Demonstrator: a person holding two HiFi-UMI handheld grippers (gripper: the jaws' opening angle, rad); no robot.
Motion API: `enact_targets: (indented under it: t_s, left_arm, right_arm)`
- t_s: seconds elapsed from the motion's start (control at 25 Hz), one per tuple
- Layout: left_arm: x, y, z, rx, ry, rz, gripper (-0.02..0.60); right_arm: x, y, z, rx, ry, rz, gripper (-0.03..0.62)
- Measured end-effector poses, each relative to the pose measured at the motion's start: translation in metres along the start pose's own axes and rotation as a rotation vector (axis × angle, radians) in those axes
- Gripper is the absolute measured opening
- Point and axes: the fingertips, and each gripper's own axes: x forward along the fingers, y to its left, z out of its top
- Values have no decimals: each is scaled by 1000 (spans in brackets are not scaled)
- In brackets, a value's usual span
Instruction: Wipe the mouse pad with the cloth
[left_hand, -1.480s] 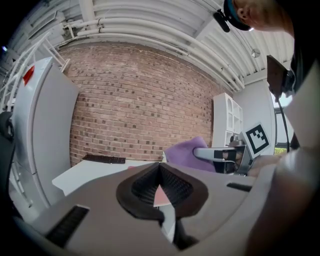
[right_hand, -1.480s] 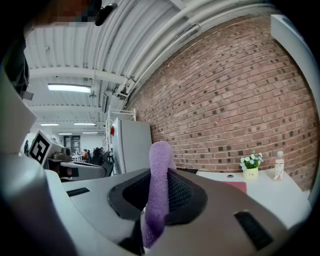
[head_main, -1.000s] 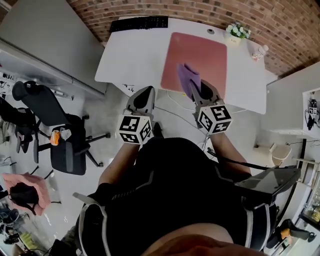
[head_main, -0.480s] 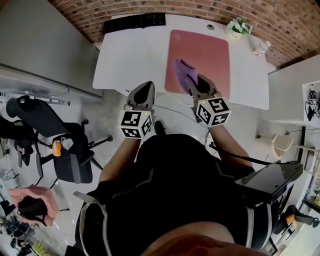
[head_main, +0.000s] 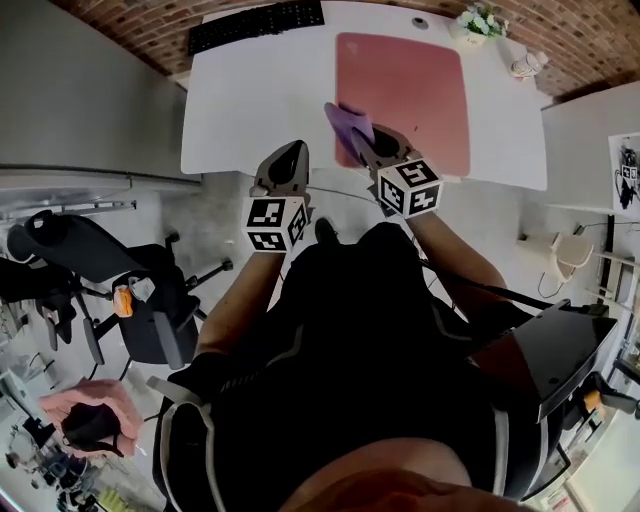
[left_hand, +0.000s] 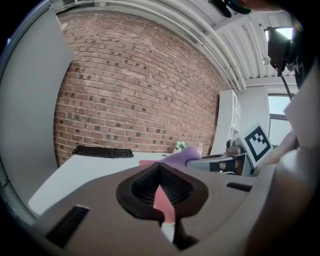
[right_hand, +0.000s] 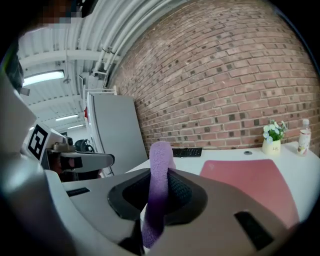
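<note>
A pink mouse pad (head_main: 405, 95) lies on the white desk (head_main: 250, 100), toward its right. My right gripper (head_main: 362, 140) is shut on a purple cloth (head_main: 347, 122), which hangs over the pad's near left edge. In the right gripper view the cloth (right_hand: 159, 190) stands up between the jaws, with the pad (right_hand: 247, 187) ahead to the right. My left gripper (head_main: 289, 157) is shut with nothing in it, at the desk's near edge left of the pad. In the left gripper view the cloth (left_hand: 181, 155) shows beyond that gripper's (left_hand: 160, 169) closed jaws.
A black keyboard (head_main: 258, 25) lies at the desk's far left. A small potted plant (head_main: 478, 20) and a bottle (head_main: 525, 65) stand at the far right, against a brick wall. Office chairs (head_main: 100, 270) stand on the floor to my left.
Both grippers have come closer to the desk. The right gripper has carried the cloth leftward, from mid-pad toward the pad's near left edge. The left gripper stays shut.
</note>
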Motion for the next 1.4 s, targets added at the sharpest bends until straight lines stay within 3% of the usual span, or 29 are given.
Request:
enact_targets:
  t_s: [0.44, 0.68, 1.0, 1.2, 1.4]
  left_arm:
    - [24, 28, -50, -49, 125, 82, 2]
    - [38, 37, -84, -69, 217, 115, 2]
    - [46, 37, -109, -92, 285, 126, 2]
    - [59, 24, -116, -138, 304, 94, 2]
    - [74, 8, -118, -116, 315, 62, 2]
  right_arm:
    - [60, -6, -75, 136, 153, 108, 60]
    - [85, -13, -108, 193, 217, 123, 60]
    - [85, -42, -127, 224, 247, 37, 60]
    - [73, -62, -138, 249, 260, -13, 60]
    - [56, -83, -145, 272, 260, -61, 60]
